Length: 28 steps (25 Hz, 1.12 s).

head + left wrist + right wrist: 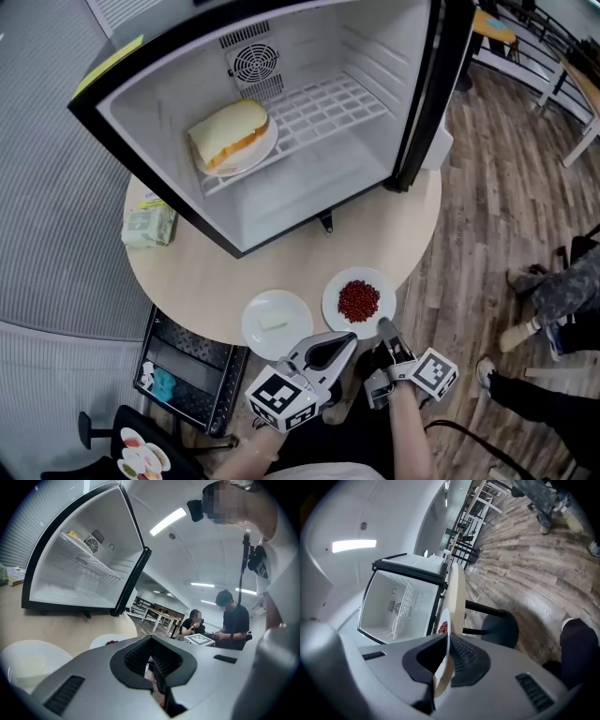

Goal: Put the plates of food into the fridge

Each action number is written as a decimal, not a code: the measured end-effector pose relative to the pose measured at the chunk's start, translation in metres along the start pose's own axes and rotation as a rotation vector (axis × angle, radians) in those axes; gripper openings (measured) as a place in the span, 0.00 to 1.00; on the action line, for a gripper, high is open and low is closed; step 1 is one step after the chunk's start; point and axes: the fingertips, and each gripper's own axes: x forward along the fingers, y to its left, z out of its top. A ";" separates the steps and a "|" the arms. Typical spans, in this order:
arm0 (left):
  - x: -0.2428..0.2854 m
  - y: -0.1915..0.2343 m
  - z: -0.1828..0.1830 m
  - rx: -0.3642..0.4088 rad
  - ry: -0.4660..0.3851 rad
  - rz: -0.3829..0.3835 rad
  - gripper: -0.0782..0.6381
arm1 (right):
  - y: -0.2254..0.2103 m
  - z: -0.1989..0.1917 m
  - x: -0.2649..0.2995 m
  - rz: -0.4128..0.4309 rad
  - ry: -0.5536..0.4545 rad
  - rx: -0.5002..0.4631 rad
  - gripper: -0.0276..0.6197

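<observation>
A greenish packet (148, 225) lies at the left edge of the round tabletop (206, 272). Just right of it stands the small fridge (309, 202) with its door swung open. On the left half of its wire shelf (328, 103) rests a white plate (269, 148) carrying a sandwich (230, 131).

Nearer to me, along the tabletop's front edge, two more plates sit outside the fridge. The first plate (253, 330) holds a pale slab (274, 323). The second plate (331, 305) (446, 634), just beside it on the right, holds a heap of small red pieces (358, 301).

The left hand-held gripper (349, 339) (151, 660) hovers at the front edge between these two plates, its jaws drawn together with nothing between them. The right hand-held gripper (382, 324) (443, 663) is clamped on the near rim of the second plate.

Far right, a seated person's legs (548, 300) stretch over the wooden floor (487, 187).
</observation>
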 end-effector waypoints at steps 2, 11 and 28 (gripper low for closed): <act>0.000 0.000 0.002 -0.006 0.000 0.007 0.12 | 0.003 0.002 0.000 0.003 0.003 0.015 0.07; 0.006 -0.001 0.019 -0.006 -0.019 0.036 0.12 | 0.005 0.013 -0.002 -0.025 0.012 0.117 0.07; 0.023 -0.003 0.094 0.001 -0.092 0.120 0.12 | 0.077 0.078 0.010 -0.020 0.035 0.137 0.07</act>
